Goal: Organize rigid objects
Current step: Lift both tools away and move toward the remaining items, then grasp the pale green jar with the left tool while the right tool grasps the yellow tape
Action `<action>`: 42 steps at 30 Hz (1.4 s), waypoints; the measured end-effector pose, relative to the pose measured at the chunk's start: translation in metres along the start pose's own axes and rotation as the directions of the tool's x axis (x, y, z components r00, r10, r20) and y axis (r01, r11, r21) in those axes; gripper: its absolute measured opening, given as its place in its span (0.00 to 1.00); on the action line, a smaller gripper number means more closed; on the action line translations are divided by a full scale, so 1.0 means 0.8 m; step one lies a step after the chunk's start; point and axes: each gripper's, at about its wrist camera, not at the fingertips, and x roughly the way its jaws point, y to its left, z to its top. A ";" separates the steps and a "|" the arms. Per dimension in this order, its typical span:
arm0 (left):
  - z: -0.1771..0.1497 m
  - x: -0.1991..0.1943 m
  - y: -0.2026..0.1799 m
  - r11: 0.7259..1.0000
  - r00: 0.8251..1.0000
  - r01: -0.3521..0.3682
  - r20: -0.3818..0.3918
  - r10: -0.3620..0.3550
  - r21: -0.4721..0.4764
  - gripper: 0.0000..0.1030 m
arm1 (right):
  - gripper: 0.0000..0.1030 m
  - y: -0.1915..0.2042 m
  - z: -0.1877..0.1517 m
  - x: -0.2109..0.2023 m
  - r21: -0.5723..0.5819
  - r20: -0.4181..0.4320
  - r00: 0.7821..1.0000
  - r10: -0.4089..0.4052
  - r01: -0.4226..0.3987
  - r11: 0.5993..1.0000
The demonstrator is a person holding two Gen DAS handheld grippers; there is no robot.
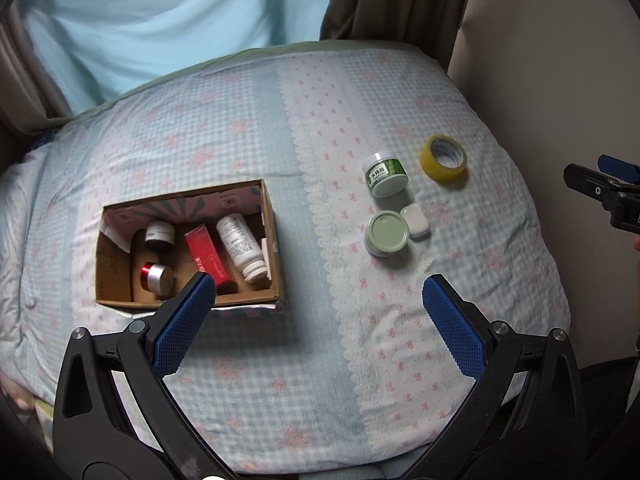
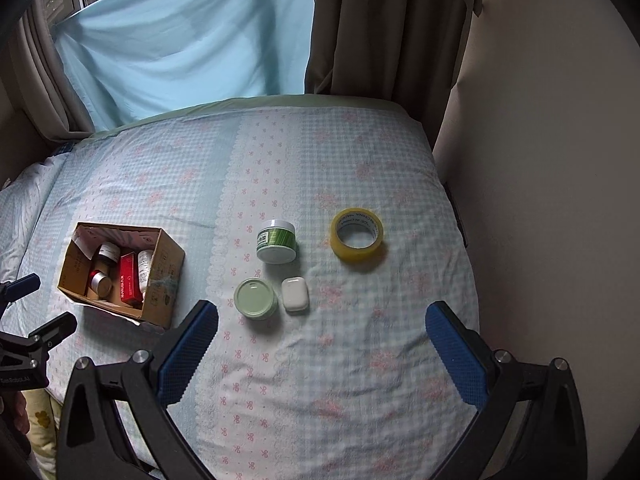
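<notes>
An open cardboard box lies on the bed and holds a white bottle, a red carton, a dark jar and a red-and-silver jar. To its right lie a green-labelled jar, a pale green round tin, a small white case and a yellow tape roll. My left gripper is open and empty, above the bed beside the box. My right gripper is open and empty, in front of the loose items.
The bed has a blue-checked cover with pink flowers. A blue sheet and brown curtains hang behind it. A wall runs along the right side. Each gripper shows at the edge of the other's view.
</notes>
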 end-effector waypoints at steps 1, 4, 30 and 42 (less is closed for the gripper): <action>-0.001 0.017 -0.008 1.000 1.000 0.005 -0.009 -0.005 0.012 1.00 | 1.00 -0.006 -0.001 0.010 -0.003 0.005 1.000 -0.005 0.005 1.000; -0.004 0.062 -0.036 0.999 0.999 0.022 -0.033 -0.020 0.050 1.00 | 1.00 -0.024 -0.002 0.045 0.009 0.016 1.000 -0.003 0.002 1.000; -0.016 0.351 -0.135 0.970 0.996 0.008 -0.087 0.014 0.243 1.00 | 1.00 -0.081 0.003 0.372 -0.100 -0.002 0.993 0.120 -0.120 0.988; 0.003 0.382 -0.138 0.970 0.995 0.026 -0.101 -0.001 0.242 0.80 | 1.00 -0.086 0.032 0.427 -0.096 -0.003 0.990 0.144 -0.143 0.985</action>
